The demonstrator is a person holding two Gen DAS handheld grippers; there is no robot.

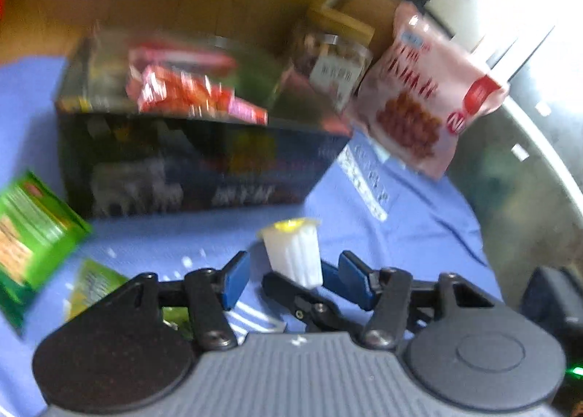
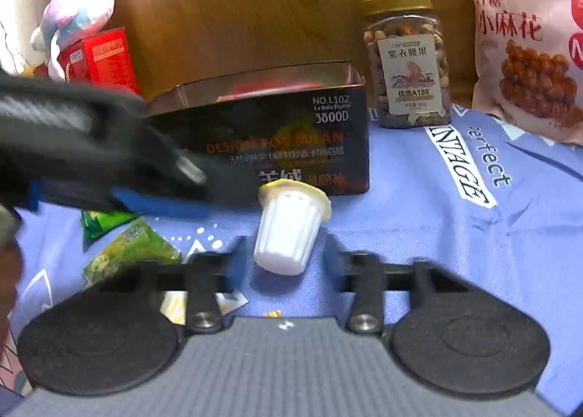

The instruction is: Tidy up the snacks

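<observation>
The small white ribbed jelly cup (image 2: 288, 231) stands tilted between the right gripper (image 2: 288, 253)'s part-open jaws at lower centre, apparently pinched; the left gripper (image 1: 288, 278) is part-open, empty.

Tin (image 1: 189, 162) lettering blurred; pink bag (image 2: 528, 45) cut off.

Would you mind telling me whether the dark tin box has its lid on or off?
Off. The dark tin box shows an open rim, and red snack packets are visible inside it.

Surface was a blue printed cloth (image 2: 455, 234). On it: black rectangular tin box (image 2: 291, 136), gold-lidded clear plastic nut jar (image 2: 406, 63), pink snack bag (image 2: 528, 52), green snack packets (image 2: 127, 253) lying flat.
</observation>
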